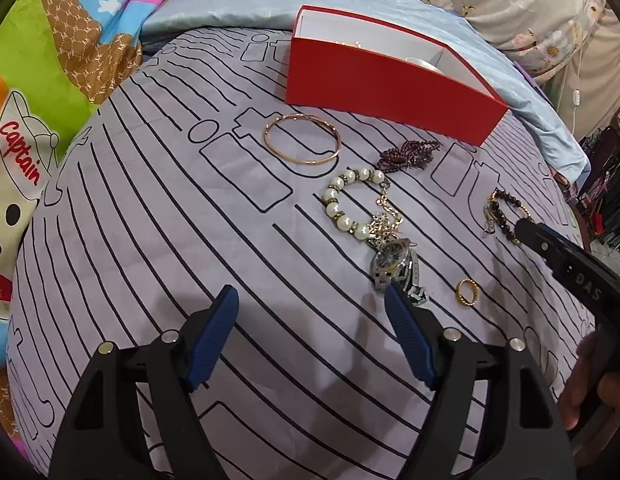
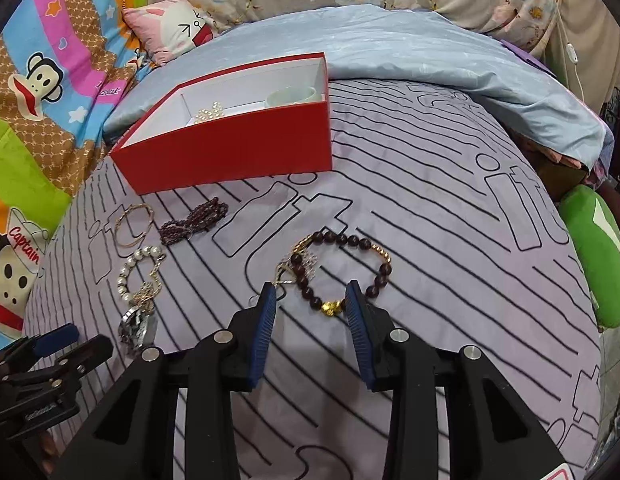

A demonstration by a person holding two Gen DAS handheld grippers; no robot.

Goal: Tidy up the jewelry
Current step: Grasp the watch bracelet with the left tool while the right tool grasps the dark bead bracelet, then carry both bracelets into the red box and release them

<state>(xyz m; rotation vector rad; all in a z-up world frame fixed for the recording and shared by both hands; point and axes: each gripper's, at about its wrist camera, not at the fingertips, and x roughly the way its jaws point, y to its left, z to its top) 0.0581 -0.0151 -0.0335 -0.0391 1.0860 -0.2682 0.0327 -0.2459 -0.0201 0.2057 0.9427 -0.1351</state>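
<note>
Right claw (image 2: pixel 310 300) angled down, released, straddling dark bead bracelet (image 2: pixel 342 268); left claw (image 1: pixel 310 296) released, empty, above striped bedsheet (image 1: pixel 150 240) near watch (image 1: pixel 394 264).

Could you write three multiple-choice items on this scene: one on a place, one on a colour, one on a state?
1. Where does the watch lie?
A. in the box
B. on the sheet, by the pearl bracelet
C. on the pillow

2. What colour is the box outside?
A. red
B. blue
C. green

3. How do the left gripper's jaws stand?
A. shut on the ring
B. shut on nothing
C. open, holding nothing

Key: 1 B, it lies on the striped sheet below the pearls; 2 A, its walls are red; 3 C, only sheet shows between the jaws.
</note>
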